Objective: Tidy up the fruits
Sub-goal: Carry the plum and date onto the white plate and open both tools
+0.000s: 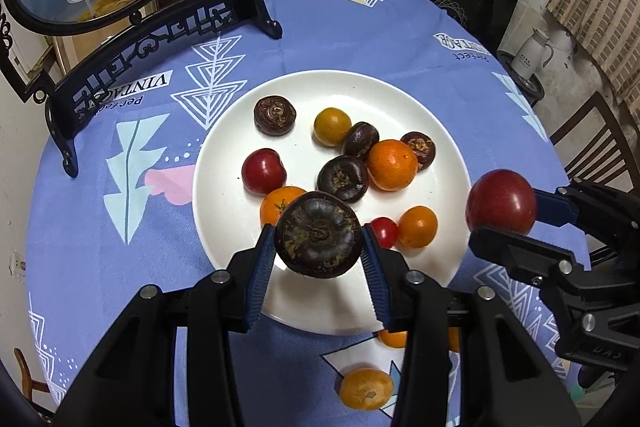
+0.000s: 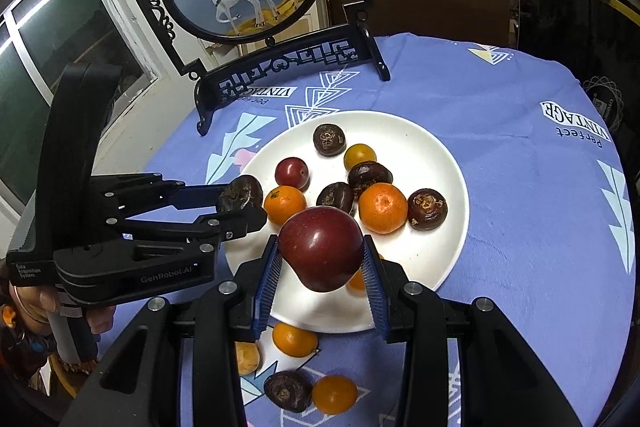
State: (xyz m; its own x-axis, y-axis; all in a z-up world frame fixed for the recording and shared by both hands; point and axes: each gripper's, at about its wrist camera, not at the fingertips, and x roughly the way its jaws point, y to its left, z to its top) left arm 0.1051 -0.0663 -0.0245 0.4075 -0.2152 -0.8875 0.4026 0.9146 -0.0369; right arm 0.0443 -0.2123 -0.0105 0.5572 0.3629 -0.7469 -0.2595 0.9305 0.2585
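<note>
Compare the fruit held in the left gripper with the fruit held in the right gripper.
The left gripper holds a dark brown fruit, flattish, dull and rough; the right gripper holds a red fruit, rounder, smooth and glossy. The red fruit looks somewhat larger. Both are clamped between blue pads above the white plate.

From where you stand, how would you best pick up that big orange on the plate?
Take the big orange across its widest middle, coming from above. It is round with its stem dimple up, and dark fruits crowd both sides, so set the fingers toward the plate's near and far sides.
</note>
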